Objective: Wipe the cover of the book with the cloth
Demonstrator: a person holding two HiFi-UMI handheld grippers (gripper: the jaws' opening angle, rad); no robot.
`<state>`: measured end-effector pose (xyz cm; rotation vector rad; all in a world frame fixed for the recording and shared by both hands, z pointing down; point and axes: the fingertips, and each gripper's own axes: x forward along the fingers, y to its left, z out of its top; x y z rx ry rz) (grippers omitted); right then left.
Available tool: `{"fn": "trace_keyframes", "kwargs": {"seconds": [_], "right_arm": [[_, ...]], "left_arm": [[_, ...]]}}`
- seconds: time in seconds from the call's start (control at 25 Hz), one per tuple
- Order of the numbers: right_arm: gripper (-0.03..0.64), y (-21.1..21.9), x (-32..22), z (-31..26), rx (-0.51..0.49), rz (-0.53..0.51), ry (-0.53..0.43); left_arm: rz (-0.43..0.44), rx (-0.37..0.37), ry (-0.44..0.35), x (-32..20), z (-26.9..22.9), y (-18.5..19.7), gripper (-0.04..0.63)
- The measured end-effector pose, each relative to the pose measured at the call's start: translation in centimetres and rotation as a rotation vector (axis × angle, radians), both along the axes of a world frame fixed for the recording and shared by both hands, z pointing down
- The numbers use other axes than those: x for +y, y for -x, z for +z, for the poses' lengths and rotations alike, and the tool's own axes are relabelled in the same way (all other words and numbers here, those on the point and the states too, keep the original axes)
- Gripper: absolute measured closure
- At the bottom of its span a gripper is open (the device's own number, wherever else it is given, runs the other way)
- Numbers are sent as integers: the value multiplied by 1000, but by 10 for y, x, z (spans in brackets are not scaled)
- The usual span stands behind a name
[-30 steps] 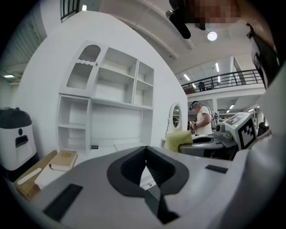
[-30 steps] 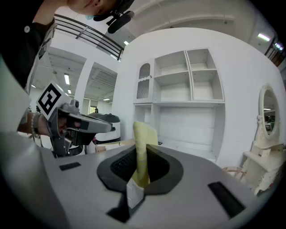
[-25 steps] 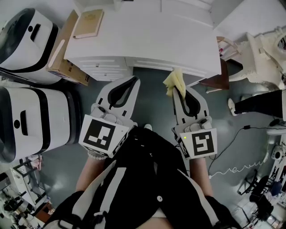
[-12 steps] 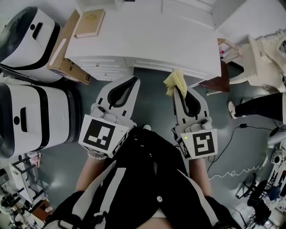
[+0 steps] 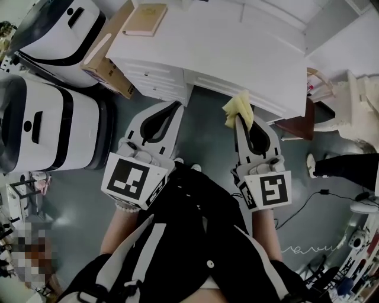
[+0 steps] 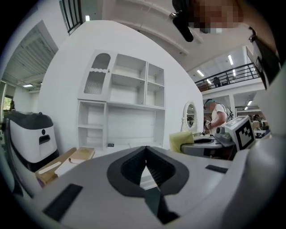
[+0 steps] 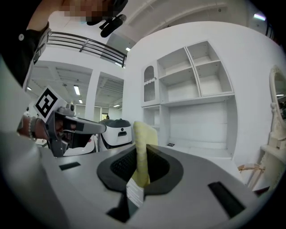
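Nearly level, perhaps short of the desk (image 5: 237, 47): left gripper (image 5: 176, 105) jaws together, right gripper (image 5: 239, 119) tight on cloth (image 5: 239, 105).

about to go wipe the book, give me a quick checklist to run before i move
1. Cloth gripped: ok. The yellow cloth is pinched in the right claw.
2. Left claw free: ok. The left claw is shut on nothing.
3. Book cover clear: ok. The book lies flat at the far left corner of the desk, nothing on it.
4. Cloth at the book: not ok. It is near the desk's front edge, far from the book.
5. Where the cover is dirty: cannot tell.
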<state>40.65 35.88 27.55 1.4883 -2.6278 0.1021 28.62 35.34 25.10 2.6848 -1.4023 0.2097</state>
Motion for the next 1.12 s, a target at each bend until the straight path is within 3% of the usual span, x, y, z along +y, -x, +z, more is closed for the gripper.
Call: {"fn": "trace_keyframes", "kwargs": {"seconds": [0.32,0.68,1.12], "right_arm": [[580,15,12,9,-15,-116,3],[580,52,9,10,-23,-245,7],[580,129,-15,12,30,-308,-12]], "left_arm": [[-136,63,24,26,9,21,594],[-289,66,11,45,7,67,594],[-343,52,8,28,9,138,594]]}}
